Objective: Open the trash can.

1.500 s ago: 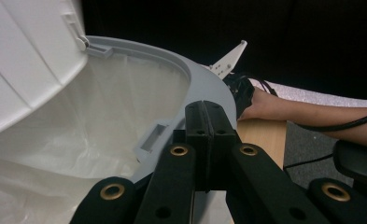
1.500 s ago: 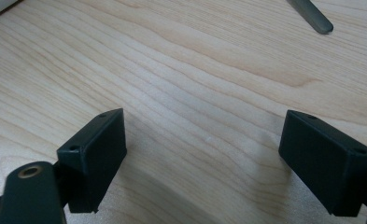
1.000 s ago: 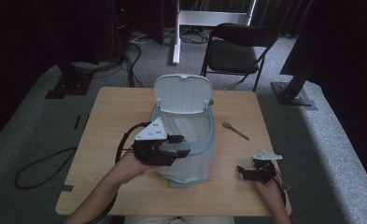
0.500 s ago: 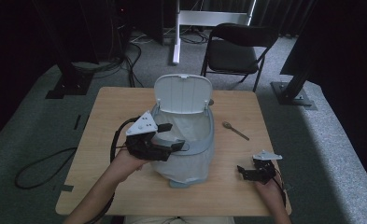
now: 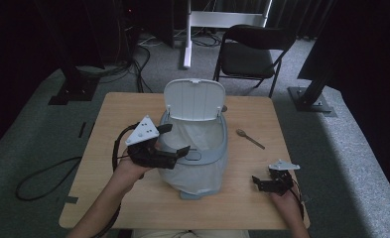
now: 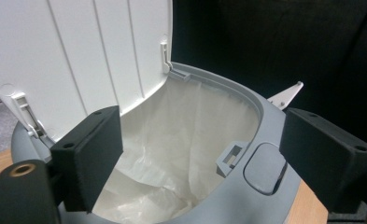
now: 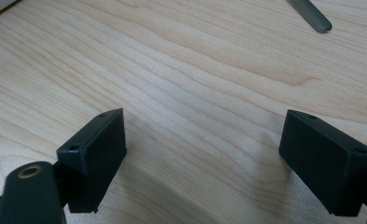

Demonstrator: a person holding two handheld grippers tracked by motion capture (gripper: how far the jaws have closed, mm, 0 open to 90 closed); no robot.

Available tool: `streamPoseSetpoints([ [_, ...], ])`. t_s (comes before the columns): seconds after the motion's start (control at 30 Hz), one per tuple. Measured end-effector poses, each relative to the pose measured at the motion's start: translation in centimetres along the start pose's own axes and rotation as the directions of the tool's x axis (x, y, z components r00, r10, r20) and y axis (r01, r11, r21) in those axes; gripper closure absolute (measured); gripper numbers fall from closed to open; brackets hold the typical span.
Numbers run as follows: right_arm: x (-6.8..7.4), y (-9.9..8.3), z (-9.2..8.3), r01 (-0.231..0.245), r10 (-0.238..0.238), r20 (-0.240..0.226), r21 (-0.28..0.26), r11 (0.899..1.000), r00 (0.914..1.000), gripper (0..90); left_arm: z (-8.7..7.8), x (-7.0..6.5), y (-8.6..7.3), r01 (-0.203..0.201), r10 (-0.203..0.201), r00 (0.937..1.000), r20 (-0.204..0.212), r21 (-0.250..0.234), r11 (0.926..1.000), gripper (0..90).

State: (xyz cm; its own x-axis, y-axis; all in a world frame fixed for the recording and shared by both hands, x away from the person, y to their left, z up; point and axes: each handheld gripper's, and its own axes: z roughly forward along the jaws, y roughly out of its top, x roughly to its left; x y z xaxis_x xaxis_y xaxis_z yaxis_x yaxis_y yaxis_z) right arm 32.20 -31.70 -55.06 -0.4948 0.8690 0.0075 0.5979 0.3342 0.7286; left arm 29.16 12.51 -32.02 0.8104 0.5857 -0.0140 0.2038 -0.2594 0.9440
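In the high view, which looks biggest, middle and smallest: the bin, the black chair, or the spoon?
1. bin and chair: they look about alike, and the chair stands farther off, so I won't rank them.
2. spoon: clearly the smallest.

Left tongs (image 6: 200,158) just opened wide, empty, over grey bin (image 6: 265,140); white liner (image 6: 181,140) inside; lid (image 6: 78,51) upright.

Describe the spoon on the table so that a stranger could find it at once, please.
Find the wooden table with a grey bin at its middle, lid up. The spoon lies flat on the bare wood at the bin's right side. It is the only small, slim, brownish thing there, far thinner than the black tools.
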Motion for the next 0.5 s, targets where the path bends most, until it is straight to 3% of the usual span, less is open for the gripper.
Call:
streamPoseSetpoints([
  [0.17, 0.0, 0.0, 0.0, -0.001, 0.001, 0.0, 0.0, 1.0, 1.0, 14.1, -0.5, 0.4, -0.1, 0.028, -0.028, 0.9995, -0.013, -0.008, 0.9996, 9.9],
  [0.3, 0.0, 0.0, 0.0, -0.002, 0.002, 0.001, 0.0, 1.0, 1.0, 14.0, -0.8, 0.6, -0.2, 0.021, -0.021, 0.9984, -0.053, 0.002, 0.9998, 6.9],
  [0.33, 0.0, 0.0, 0.0, -0.002, 0.002, 0.001, 0.0, 1.0, 1.0, 14.1, -0.9, 0.7, -0.2, 0.024, -0.023, 0.9981, -0.057, 0.014, 0.9996, 0.0],
  [0.5, 0.0, 0.0, 0.0, -0.002, 0.002, 0.001, 0.0, 1.0, 1.0, 14.0, -1.3, 1.2, -0.5, 0.055, -0.053, 0.9936, -0.099, 0.01, 0.9985, 0.0],
])
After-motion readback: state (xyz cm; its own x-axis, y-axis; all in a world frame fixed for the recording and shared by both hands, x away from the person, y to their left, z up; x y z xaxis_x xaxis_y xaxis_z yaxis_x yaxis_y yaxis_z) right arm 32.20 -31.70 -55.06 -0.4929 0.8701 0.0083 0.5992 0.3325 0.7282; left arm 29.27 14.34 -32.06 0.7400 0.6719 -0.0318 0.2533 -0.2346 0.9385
